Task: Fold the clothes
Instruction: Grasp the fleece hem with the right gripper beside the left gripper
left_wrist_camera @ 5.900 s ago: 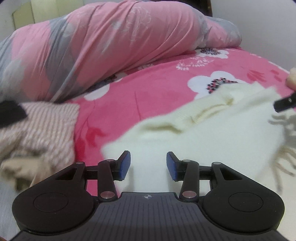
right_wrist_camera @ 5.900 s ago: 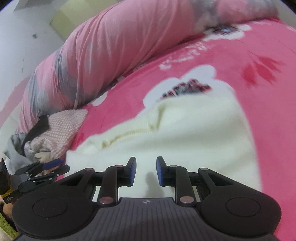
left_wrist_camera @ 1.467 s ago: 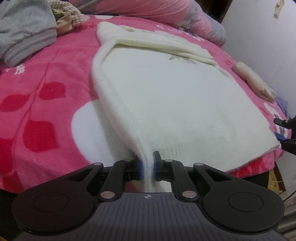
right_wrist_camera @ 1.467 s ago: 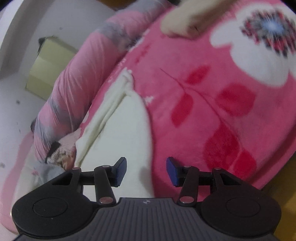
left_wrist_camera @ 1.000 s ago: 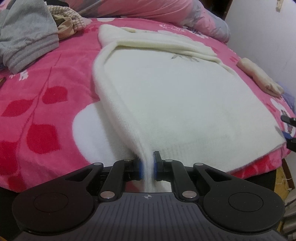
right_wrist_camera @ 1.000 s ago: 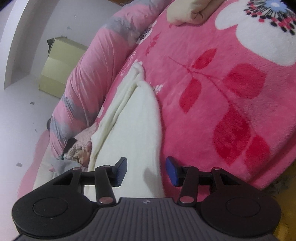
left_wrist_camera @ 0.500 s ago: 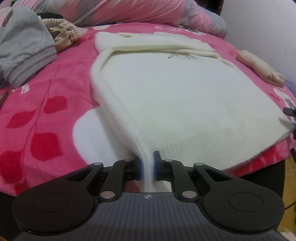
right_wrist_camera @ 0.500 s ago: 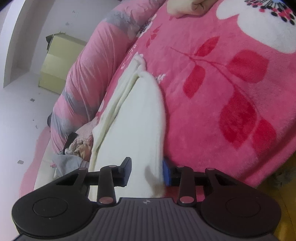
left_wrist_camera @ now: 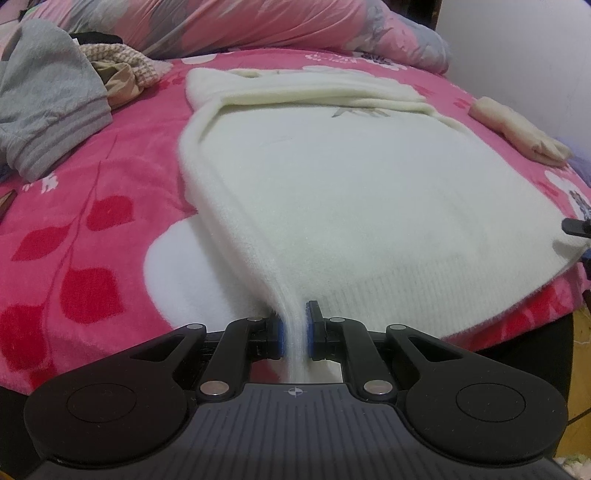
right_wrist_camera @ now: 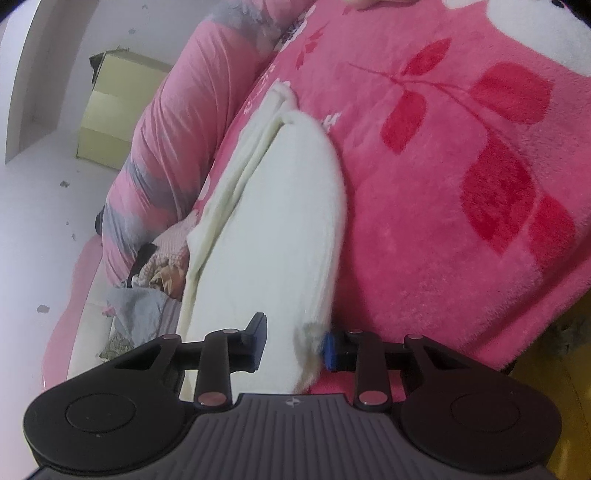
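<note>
Cream sweater lies spread flat across the pink floral blanket on the bed, its hem at the near edge and its sleeves folded across the far end. Left gripper is clamped tight on the sweater's near left hem corner, the knit bunched into a narrow strand between the blue pads. And over on the other side, the right gripper is at the opposite hem corner: its jaws are closing right now with the fabric between them, the right-hand pad against the cloth, the left-hand pad not quite there, a gap showing. From the left wrist view, a dark tip of that right gripper peeks in at the sweater's far corner. Grey garment is heaped at the upper left beside a knitted beige-pink piece. Rolled pink-and-grey quilt runs along the back of the bed. Folded beige item sits apart on the right.
</note>
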`<state>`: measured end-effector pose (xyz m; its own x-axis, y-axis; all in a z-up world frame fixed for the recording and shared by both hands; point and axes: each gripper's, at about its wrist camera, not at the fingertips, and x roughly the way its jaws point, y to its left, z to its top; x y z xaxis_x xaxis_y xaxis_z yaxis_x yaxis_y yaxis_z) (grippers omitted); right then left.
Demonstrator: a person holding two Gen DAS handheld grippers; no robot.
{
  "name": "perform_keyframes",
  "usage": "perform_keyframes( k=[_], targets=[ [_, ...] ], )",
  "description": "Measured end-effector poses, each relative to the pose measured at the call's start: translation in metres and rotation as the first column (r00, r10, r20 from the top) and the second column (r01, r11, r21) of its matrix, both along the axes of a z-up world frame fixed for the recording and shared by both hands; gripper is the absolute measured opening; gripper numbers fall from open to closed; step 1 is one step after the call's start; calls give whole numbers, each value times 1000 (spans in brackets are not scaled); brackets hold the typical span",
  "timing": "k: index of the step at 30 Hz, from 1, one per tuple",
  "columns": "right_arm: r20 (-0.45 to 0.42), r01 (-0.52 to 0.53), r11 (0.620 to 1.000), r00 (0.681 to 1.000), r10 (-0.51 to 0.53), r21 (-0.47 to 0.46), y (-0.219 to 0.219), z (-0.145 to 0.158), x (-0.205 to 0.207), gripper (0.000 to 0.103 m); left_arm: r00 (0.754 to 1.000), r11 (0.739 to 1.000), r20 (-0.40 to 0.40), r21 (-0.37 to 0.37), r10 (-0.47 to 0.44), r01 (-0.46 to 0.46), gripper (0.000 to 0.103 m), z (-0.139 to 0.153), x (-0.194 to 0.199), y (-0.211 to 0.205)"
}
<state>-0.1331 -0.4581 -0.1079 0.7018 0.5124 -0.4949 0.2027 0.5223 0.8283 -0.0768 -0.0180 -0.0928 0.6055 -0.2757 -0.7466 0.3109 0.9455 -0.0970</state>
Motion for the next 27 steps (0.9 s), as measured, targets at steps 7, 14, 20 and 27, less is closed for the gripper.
perform_keyframes(
  k=[7,14,20,27],
  targets=[
    [-15,-5,1000,1000,5,7,8,-3,-4,32,1000,1000,5,-9,-8,8,9,-1,-1,2],
    [-32,2,1000,999,-2,0,13,-7,-4,28,1000,999,-11,-52,-6,5,10,-1,-1,8],
    [-36,16,1000,999,-15,14,13,-11,-4,27,998,987,-70,-162,-2,-10,19,-8,-1,20],
    [-31,42,996,999,-40,82,8,-20,-7,28,995,979,-95,-206,-13,-7,23,-13,1,19]
  ],
)
